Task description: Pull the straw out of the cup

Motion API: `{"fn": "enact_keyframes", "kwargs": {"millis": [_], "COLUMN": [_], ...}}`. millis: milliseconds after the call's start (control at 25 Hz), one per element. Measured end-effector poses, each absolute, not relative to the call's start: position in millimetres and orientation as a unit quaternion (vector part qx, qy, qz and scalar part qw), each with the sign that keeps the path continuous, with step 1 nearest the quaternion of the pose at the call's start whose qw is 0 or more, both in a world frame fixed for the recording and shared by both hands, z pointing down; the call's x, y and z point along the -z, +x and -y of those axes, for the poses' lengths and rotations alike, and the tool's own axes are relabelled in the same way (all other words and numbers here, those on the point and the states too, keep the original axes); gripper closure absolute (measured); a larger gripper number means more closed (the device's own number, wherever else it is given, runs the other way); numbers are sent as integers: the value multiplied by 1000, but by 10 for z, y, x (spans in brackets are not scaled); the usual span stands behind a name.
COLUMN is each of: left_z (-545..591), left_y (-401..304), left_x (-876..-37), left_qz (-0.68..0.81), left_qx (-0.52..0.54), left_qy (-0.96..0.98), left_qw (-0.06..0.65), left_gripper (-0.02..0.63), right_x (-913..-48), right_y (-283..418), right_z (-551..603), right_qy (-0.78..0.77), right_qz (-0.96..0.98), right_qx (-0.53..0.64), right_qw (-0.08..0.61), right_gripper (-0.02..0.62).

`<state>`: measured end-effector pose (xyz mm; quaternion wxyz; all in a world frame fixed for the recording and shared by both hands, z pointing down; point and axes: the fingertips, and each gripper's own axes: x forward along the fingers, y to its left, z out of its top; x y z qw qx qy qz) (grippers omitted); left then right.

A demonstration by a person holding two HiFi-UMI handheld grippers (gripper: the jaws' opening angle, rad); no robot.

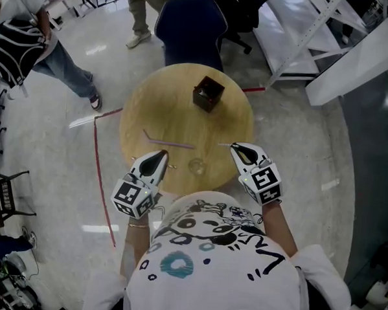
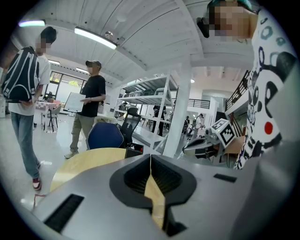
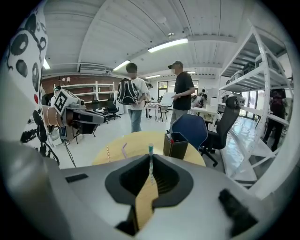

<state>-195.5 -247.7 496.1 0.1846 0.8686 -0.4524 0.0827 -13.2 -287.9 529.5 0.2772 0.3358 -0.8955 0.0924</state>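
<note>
Item 1. Right gripper (image 3: 150, 164): jaws pressed together on a teal-striped straw (image 3: 150, 150), which stood upright between the tips in the right gripper view. In the head view this gripper hovered over the table's near right edge, and a thin length of the straw reached left from its tips.

Item 2. Left gripper (image 2: 150, 161): jaws fully closed, pads meeting in 1 line, nothing held. It hung over the table's near left edge, tips aimed toward the centre.

Item 3. Cup (image 1: 196, 165): clear, upright on the table between the 2 grippers, near the front edge. The held straw was apart from it, up and to the right.

Item 4. Table (image 1: 183, 108): round, light wood top.

Item 5. Purple straw (image 1: 172, 143): lying flat on the table, behind the cup, 1 end bent.

Item 6. Orange-striped straw (image 3: 108, 153): lying on the table left of the purple one, as seen in the right gripper view.

Item 7. Dark box (image 1: 208, 93): square, open-topped, on the far side of the table.

Item 8. Blue chair (image 1: 189, 28): beyond the table's far edge.

Item 9. Red tape line (image 1: 101, 172): on the floor, left of the table.

Item 10. 2 standing persons (image 3: 132, 96) (image 3: 180, 91): on the floor past the table, 1 with a backpack, 1 in a cap.
</note>
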Motion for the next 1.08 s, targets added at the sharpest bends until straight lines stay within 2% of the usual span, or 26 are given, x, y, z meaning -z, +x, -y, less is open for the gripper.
{"fn": "enact_keyframes", "kwargs": {"millis": [1080], "left_z": [2392], "left_y": [-1978], "left_x": [-4929], "left_qz": [453], "left_qx": [-82], "left_qy": [869], "left_qw": [182], "left_gripper": [589], "right_x": [-5330], "right_y": [-198], "right_z": [2774], "right_qy": [325], "right_qz": [897], "right_qx": [-96], "right_qw": [284], "right_gripper": [555]}}
